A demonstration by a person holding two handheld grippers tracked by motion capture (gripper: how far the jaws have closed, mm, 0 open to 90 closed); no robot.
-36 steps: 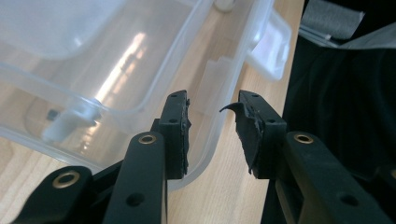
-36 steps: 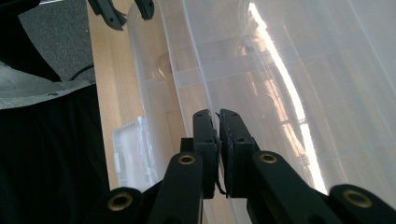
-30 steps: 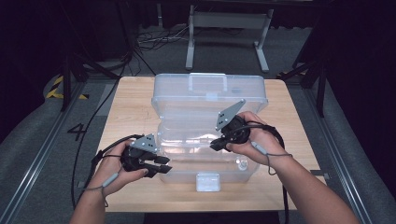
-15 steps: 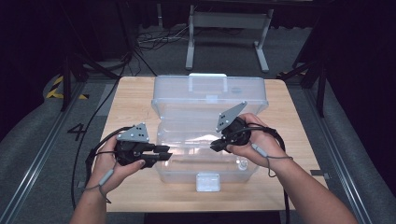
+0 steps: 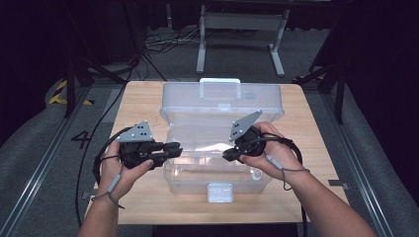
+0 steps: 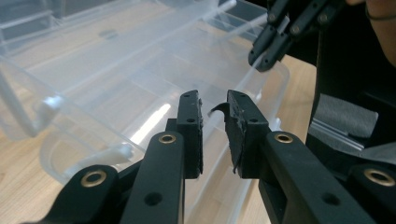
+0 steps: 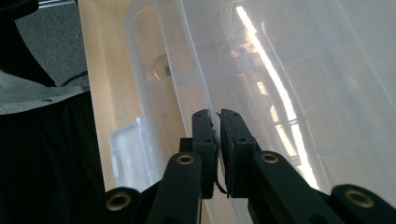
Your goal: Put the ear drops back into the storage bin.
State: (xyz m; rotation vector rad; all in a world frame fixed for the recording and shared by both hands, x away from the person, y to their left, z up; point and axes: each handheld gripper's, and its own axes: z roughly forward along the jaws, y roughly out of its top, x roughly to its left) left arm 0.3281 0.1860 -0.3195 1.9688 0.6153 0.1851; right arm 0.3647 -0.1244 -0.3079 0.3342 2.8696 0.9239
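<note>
So there's a wooden table (image 5: 143,101) with a big clear plastic box (image 5: 217,143) sitting in the middle of it, lid (image 5: 222,98) flipped open and leaning back on the far side, with a white handle (image 5: 220,81) along its top edge. The tub part sits on the near side, with a little white latch (image 5: 220,191) on its front wall. Looks like nothing's in the tub, though the plastic is all glare so I can't swear to it. Left gripper (image 5: 174,149) is in the person's left hand at the box's left end, pointing in over the rim; in the left gripper view its jaws have a narrow gap, they've just been closing, and nothing is pinched between them, just the see-through box behind. Right gripper (image 5: 228,156) is over the right part of the tub, angled down at an inner tray (image 5: 212,148) edge. In the right gripper view the jaws are nearly together with only a sliver of gap, and from the left gripper view it looks like they're nipping a thin clear plastic edge, but it's honestly hard to be sure.
</note>
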